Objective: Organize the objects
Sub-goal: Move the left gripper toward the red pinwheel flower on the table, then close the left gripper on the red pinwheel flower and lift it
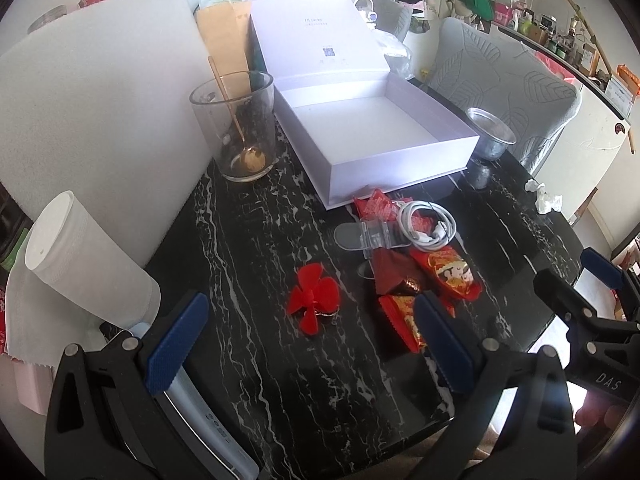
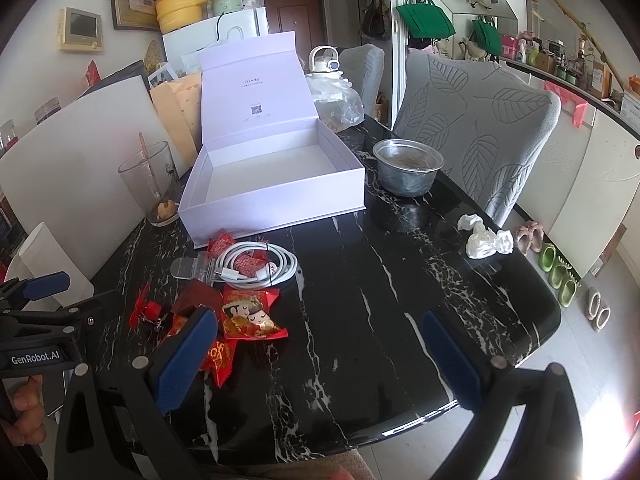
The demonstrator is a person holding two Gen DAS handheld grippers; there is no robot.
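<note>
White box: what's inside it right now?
The white box looks empty: bare floor and walls show in both views, lid standing open. Its near wall hides the strip of floor just behind it.

Both wrist cameras look steeply down and forward over the black marble desk (image 1: 248, 240) from its near edge. Both views share the open white box (image 1: 380, 140) (image 2: 272, 176) at upper centre.
</note>
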